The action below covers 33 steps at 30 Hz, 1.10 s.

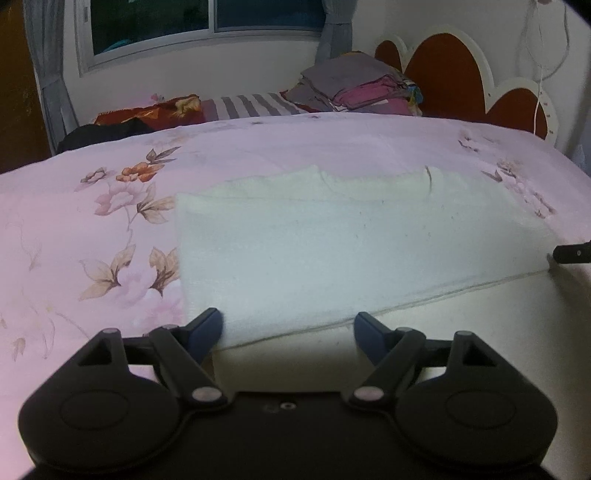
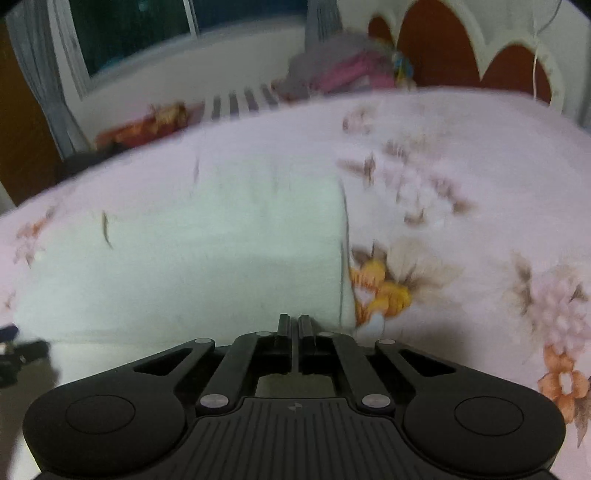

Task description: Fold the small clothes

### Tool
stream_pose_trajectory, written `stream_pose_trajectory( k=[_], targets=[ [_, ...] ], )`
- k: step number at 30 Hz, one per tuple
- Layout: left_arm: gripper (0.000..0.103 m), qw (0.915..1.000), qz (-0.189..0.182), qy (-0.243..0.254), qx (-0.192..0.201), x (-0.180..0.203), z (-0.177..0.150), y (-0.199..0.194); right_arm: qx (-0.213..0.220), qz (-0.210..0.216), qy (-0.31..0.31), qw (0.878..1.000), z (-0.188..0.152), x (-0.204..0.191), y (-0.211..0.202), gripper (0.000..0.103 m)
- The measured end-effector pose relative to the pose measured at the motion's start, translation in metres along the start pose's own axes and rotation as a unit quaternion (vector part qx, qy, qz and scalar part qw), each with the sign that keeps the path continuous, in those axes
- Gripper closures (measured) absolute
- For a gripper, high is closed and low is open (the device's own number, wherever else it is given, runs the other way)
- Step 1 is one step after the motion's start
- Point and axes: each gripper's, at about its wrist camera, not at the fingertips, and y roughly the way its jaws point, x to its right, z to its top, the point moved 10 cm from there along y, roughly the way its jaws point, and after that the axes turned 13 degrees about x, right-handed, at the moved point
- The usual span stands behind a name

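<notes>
A white cloth (image 1: 351, 251) lies on the pink floral bedsheet (image 1: 92, 240), with a folded layer whose hem edge (image 1: 424, 295) runs across the near part. My left gripper (image 1: 288, 328) is open, its blue-tipped fingers (image 1: 207, 328) spread over the cloth's near left edge, holding nothing. My right gripper (image 2: 294, 325) is shut, its fingers pressed together at the near right corner of the white cloth (image 2: 203, 258); whether cloth is pinched between them I cannot tell. The right gripper's tip shows at the right edge of the left wrist view (image 1: 572, 253). The right wrist view is motion-blurred.
A stack of folded grey and pink clothes (image 1: 354, 88) sits at the far side of the bed by the red and white headboard (image 1: 443, 66). A striped cloth (image 1: 255, 105), a red patterned cloth (image 1: 155, 114) and a dark garment (image 1: 99, 134) lie along the far edge under the window (image 1: 192, 22).
</notes>
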Motion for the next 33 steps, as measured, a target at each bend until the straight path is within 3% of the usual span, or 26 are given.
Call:
stream_pose_trajectory(
  k=[2, 4, 12, 13, 14, 16, 18, 21, 23, 25, 29, 33],
  targets=[
    [0.024, 1.0000, 0.002, 0.002, 0.000, -0.001, -0.001, 0.002, -0.010, 0.001, 0.001, 1.000, -0.004, 0.001, 0.006, 0.103],
    [0.024, 1.0000, 0.005, 0.006, -0.002, 0.001, -0.002, 0.002, -0.058, -0.006, -0.006, 0.998, -0.019, 0.002, 0.018, 0.103],
    [0.020, 0.9993, 0.028, -0.017, 0.016, -0.011, -0.002, -0.036, -0.020, 0.039, -0.001, 0.999, -0.006, -0.006, -0.021, 0.103],
    [0.017, 0.9990, 0.036, -0.022, 0.017, -0.014, -0.005, -0.042, -0.020, 0.041, 0.001, 0.999, -0.007, -0.004, -0.026, 0.096],
    [0.017, 0.9986, 0.041, -0.030, 0.018, -0.018, -0.010, -0.051, -0.018, 0.044, 0.001, 0.999, -0.008, 0.000, -0.033, 0.062],
    [0.019, 0.9980, 0.045, -0.041, 0.017, -0.023, -0.021, -0.069, 0.010, 0.045, -0.002, 0.999, -0.006, 0.009, -0.052, 0.019],
    [0.025, 0.9980, 0.048, -0.040, 0.009, -0.025, -0.036, -0.090, 0.026, 0.054, -0.009, 0.998, -0.009, 0.018, -0.074, 0.019],
    [0.038, 0.9982, 0.043, -0.043, -0.004, -0.025, -0.063, -0.125, 0.014, 0.069, 0.008, 0.997, -0.025, 0.039, -0.106, 0.021],
    [0.050, 0.9973, 0.040, -0.059, -0.019, -0.027, -0.081, -0.146, 0.006, 0.073, 0.016, 0.997, -0.038, 0.052, -0.126, 0.049],
    [0.052, 0.9954, 0.031, -0.086, -0.028, -0.027, -0.101, -0.169, -0.008, 0.060, 0.014, 0.998, -0.057, 0.068, -0.146, 0.061],
    [0.052, 0.9889, 0.013, -0.145, -0.033, -0.022, -0.127, -0.208, -0.040, 0.082, 0.056, 0.994, -0.098, 0.089, -0.180, 0.061],
    [0.052, 0.9841, -0.006, -0.173, -0.039, -0.010, -0.145, -0.238, -0.073, 0.101, 0.079, 0.989, -0.140, 0.098, -0.210, 0.061]
  ],
)
